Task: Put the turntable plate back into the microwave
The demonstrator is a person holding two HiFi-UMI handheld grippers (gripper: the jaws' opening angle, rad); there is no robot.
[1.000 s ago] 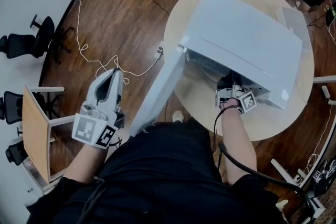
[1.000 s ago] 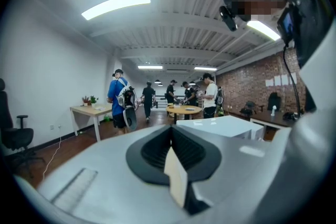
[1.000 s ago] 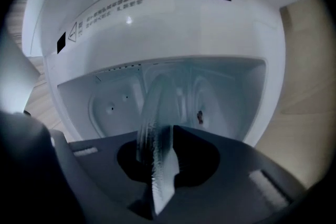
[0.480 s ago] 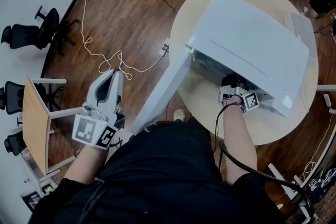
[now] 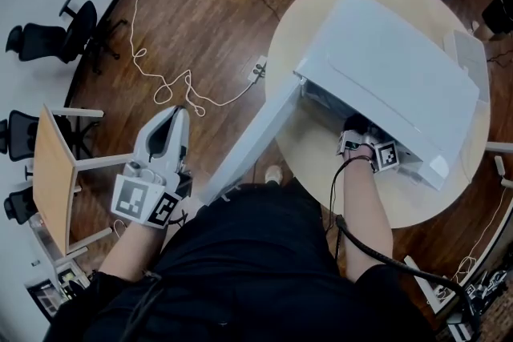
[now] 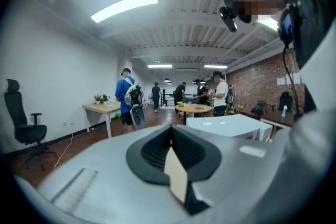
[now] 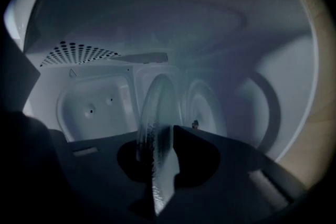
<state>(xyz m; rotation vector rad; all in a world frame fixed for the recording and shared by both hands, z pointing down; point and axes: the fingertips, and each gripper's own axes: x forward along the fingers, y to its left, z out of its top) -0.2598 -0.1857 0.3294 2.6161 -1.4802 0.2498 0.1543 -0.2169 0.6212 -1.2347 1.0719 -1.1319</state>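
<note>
Two tools, one plate, one microwave, one surface. Nearest, the left tool (image 5: 172,118), grey-white with a marker cube, hangs over the brown wooden floor (image 5: 200,28) beside the person. In the left gripper view its jaws meet tip to tip, clenched on nothing. The right tool (image 5: 357,126) reaches into the mouth of the white box-shaped microwave (image 5: 393,68). The microwave stands on the round pale wooden surface (image 5: 317,148) with its one long white door (image 5: 252,140) swung wide toward the person.

In the right gripper view the right tool's jaws are nearly together, clamped on the rim of the round clear glass turntable plate (image 7: 157,113). The plate is inside the pale cavity, seen edge-on, thin, with a ribbed, glinting rim. Whether it touches the cavity anywhere cannot be told.
</note>
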